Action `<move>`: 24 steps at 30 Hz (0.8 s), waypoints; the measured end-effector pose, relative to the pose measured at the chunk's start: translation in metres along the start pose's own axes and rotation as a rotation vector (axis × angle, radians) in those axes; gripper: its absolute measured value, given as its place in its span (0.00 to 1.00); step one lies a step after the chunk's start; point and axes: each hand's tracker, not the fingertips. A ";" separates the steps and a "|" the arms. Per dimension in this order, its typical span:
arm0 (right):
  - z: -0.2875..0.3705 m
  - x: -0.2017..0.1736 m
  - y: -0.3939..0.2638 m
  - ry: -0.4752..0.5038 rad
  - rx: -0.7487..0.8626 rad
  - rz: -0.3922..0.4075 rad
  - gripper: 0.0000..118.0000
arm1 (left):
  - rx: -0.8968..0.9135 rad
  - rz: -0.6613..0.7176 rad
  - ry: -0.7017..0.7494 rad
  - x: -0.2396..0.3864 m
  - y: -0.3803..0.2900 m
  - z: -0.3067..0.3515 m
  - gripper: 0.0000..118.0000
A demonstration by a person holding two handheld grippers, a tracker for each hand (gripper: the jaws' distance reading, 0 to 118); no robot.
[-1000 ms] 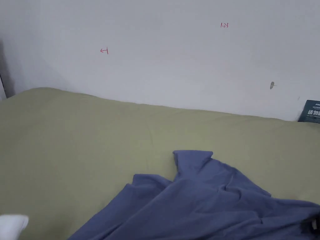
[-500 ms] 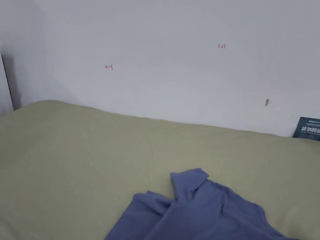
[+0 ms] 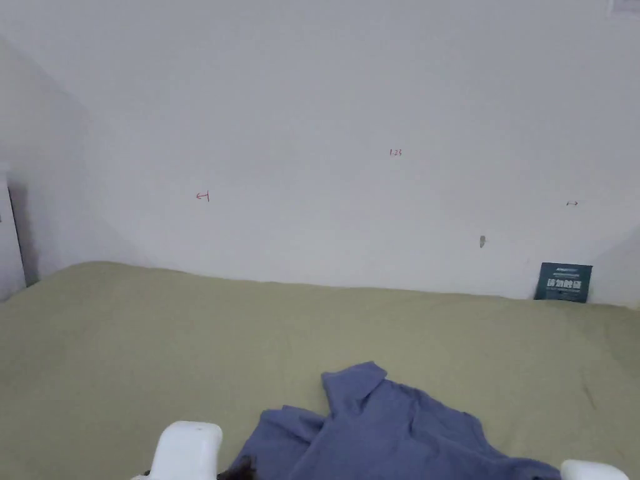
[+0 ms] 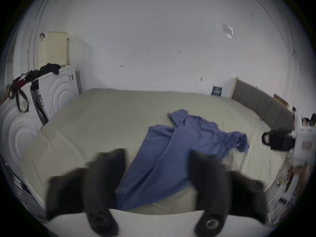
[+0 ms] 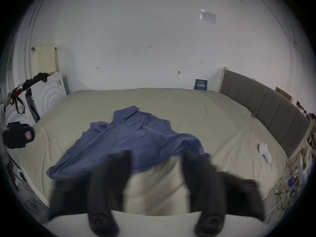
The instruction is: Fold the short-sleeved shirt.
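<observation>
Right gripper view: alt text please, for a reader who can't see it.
A crumpled blue shirt lies on a green bed. The right gripper hangs over the shirt's near edge, jaws open; the left gripper shows at left.

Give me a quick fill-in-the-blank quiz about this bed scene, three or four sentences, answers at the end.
1. The shirt lying on the bed is ____ in colour.
2. The shirt lies ____, not folded.
3. Both the left claw and the right claw have their jaws ____, gripping nothing.
4. The headboard stands at the bed's ____ side in the right gripper view.

Answers: blue; crumpled; open; right
</observation>
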 end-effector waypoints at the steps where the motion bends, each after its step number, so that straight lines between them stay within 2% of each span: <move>1: 0.007 -0.005 -0.010 -0.023 -0.004 -0.016 0.02 | -0.016 0.001 0.010 0.003 -0.010 0.006 0.00; 2: 0.015 -0.008 -0.021 -0.049 0.022 -0.013 0.01 | -0.009 -0.006 0.050 0.004 -0.022 0.014 0.00; 5: 0.032 -0.012 -0.048 -0.006 -0.003 -0.017 0.01 | -0.036 0.003 0.038 -0.002 -0.059 0.039 0.00; 8: 0.042 -0.020 -0.063 0.031 -0.001 -0.021 0.01 | -0.111 -0.008 0.107 -0.015 -0.087 0.055 0.00; 11: 0.036 -0.025 -0.060 0.053 -0.028 0.014 0.01 | -0.142 0.015 0.122 -0.038 -0.094 0.060 0.00; 13: 0.032 -0.025 -0.054 0.056 -0.022 -0.002 0.01 | -0.158 0.053 0.091 -0.055 -0.086 0.061 0.00; 15: 0.030 -0.022 -0.048 0.096 0.014 -0.035 0.01 | -0.191 0.065 0.047 -0.072 -0.071 0.049 0.15; 17: 0.026 -0.023 -0.043 0.094 0.021 -0.027 0.01 | -0.243 0.040 0.039 -0.088 -0.062 0.029 0.31; 18: 0.023 -0.023 -0.041 0.099 0.020 -0.026 0.01 | -0.290 0.026 0.038 -0.094 -0.058 0.014 0.31; 19: 0.022 -0.022 -0.038 0.106 0.024 -0.030 0.01 | -0.327 0.027 0.023 -0.102 -0.058 0.000 0.59; 20: 0.020 -0.021 -0.036 0.129 0.018 -0.045 0.01 | -0.396 0.049 -0.011 -0.108 -0.058 -0.015 0.72; 21: 0.017 -0.019 -0.035 0.142 0.008 -0.059 0.01 | -0.418 0.065 -0.038 -0.114 -0.060 -0.026 0.75; 24: 0.011 -0.015 -0.032 0.150 -0.004 -0.075 0.01 | -0.440 0.051 0.034 -0.117 -0.066 -0.056 0.75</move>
